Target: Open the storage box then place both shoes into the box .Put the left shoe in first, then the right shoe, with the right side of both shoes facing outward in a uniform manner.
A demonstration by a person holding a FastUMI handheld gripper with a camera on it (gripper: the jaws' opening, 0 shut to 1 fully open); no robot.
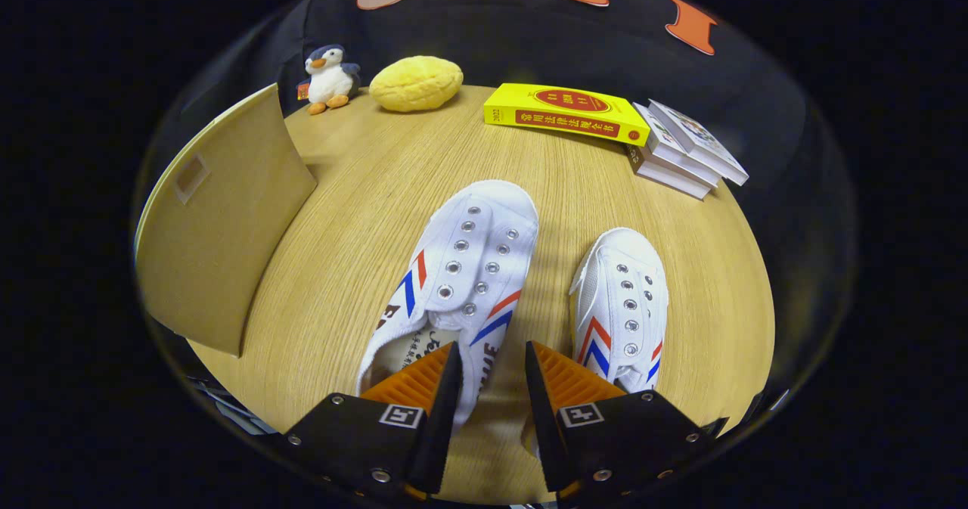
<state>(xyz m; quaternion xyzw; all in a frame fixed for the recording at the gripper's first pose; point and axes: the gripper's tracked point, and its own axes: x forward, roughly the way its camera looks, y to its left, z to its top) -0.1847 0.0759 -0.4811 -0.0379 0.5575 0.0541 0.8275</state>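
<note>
Counter: round wood-grain top [363, 191], pale and matte.
Near shoe: white canvas slip-on [457, 282] with metal eyelets and red-blue stripes, heel at the fingers.
Second shoe: matching one [624, 305], just beside it, apart.
Fingers: gripper [493, 388] parted, one finger inside the near shoe's opening, its side wall between them; grip cannot be told.
Storage box: tan cardboard flap [219, 221] at the counter's edge.
Far edge: plush penguin [329, 78], yellow bun-shaped cushion [416, 83], yellow book [563, 113], stacked books [684, 153].
Room: bare wood between shoes and far items.

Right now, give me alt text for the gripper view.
The open gripper straddles the heel wall of the nearer white shoe; a second shoe lies beside it on a wooden table. Beyond: box flap, penguin, books.
</note>
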